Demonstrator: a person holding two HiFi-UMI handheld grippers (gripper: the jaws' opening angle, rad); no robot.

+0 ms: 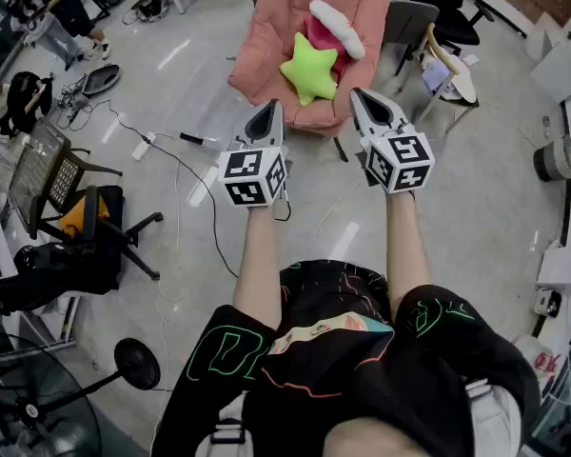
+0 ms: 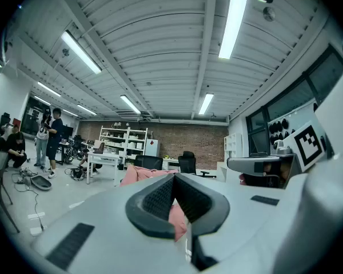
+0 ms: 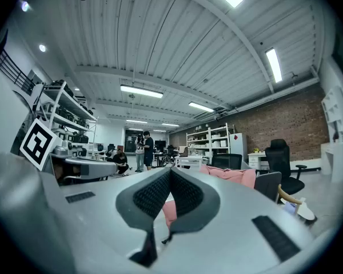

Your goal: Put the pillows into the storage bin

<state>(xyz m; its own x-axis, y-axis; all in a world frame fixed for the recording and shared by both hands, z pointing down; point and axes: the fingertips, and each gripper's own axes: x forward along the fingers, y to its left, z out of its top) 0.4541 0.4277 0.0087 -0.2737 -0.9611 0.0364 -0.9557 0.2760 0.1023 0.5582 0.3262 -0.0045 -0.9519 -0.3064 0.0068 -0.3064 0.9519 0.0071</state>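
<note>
1. The left tongs [image 1: 269, 109] are fully closed with nothing between the pads. The left gripper view shows the ribbed faces meeting at the tip [image 2: 172, 176].
2. The right tongs [image 1: 360, 96] are likewise closed and empty, as the right gripper view confirms [image 3: 170, 170].
3. Three pillows lie piled on a pink lounge chair [image 1: 265, 50] that stands on the floor [image 1: 476, 188]. They are a green star pillow [image 1: 309, 68], a magenta pillow [image 1: 322, 40] behind it and a long white pillow [image 1: 337, 27] on top.
4. The pile lies straight ahead of both tongs, beyond their tips and apart from them. The star pillow sits about midway between the two lines of reach, so neither hand is clearly nearer.
5. The white pillow's long axis runs from far-left to near-right. Its near end is on the right tongs' side.
6. No view shows a storage bin that I can pick out.
</note>
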